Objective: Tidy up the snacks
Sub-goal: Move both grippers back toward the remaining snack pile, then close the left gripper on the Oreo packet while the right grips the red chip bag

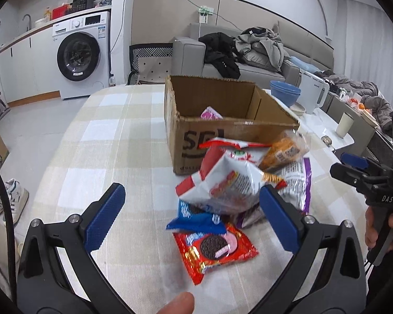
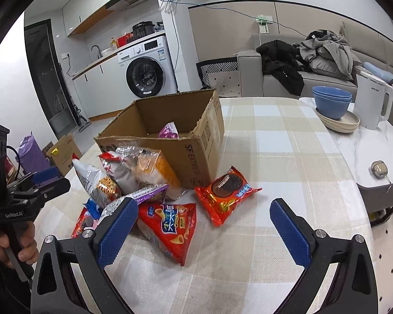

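- Cardboard box (image 2: 170,136) on the checked desk (image 2: 275,136) holds one pink packet (image 2: 169,130), perhaps candy.
- Snack pile (image 2: 133,178) lies against the box's front.
- Blue bowls (image 2: 331,102) and white kettle (image 2: 374,104) stand beyond the box.
- Left gripper (image 1: 192,216) and right gripper (image 2: 204,225): jaws spread, empty.

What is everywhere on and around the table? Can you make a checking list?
Surface: table under a checked cloth.
Job's things: open box with one pink packet inside; snack pile in front of it; one red cookie packet lies apart.
Clutter: blue bowls, kettle, cup.
Grippers: left tool open over the pile; right tool open, empty.
Cables: blue wire along the wall.
Surroundings: washer, sofa with clothes.
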Motion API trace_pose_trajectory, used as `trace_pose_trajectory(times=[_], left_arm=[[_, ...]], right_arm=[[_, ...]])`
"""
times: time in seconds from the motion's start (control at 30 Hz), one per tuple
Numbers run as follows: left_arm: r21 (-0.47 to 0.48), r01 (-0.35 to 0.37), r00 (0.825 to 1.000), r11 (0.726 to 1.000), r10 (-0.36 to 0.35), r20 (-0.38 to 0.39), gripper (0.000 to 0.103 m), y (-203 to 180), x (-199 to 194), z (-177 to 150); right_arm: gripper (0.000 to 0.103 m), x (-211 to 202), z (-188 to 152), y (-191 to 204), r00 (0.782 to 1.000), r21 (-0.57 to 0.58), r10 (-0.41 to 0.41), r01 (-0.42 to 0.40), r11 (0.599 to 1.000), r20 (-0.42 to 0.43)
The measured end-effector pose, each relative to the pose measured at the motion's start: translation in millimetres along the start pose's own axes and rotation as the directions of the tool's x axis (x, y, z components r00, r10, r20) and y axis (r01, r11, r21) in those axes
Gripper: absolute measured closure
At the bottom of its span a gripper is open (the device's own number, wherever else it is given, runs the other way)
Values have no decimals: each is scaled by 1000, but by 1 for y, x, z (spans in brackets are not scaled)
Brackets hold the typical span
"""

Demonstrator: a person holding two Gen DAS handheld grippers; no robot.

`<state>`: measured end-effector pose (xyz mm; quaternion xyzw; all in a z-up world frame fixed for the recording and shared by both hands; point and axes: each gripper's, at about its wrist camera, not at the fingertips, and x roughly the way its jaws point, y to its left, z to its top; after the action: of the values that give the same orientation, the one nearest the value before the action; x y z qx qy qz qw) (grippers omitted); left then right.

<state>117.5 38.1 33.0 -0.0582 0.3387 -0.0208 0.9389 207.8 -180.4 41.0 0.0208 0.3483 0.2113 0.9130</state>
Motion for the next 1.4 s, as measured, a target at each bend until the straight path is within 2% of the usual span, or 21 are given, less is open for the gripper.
trace_pose_trajectory(times=[0.43,0.63,0.87,0.97,1.1,1.4], left_arm=[[-9,-20,997,1000,19,-76,1,5,15,-39],[-2,-12,994,1000,12,-106,1,7,25,-39],[-5,35,985,999,-35,-167,1,9,41,-40],[9,26,984,1000,-24,-175,1,9,46,-41],[23,28,981,999,-23,-192,1,7,52,-46],[41,45,976,998,-35,-215,1,2,63,-52]], right_arm=[[0,30,-18,29,992,-69,37,-46,997,-120],[0,46,-27,35,983,-75,66,-80,994,-172],[1,69,-37,46,971,-92,76,-99,991,-226],[2,75,-39,50,969,-101,81,-107,989,-235],[11,83,-40,51,965,-76,101,-122,990,-240],[15,97,-33,39,972,-25,67,-75,997,-224]])
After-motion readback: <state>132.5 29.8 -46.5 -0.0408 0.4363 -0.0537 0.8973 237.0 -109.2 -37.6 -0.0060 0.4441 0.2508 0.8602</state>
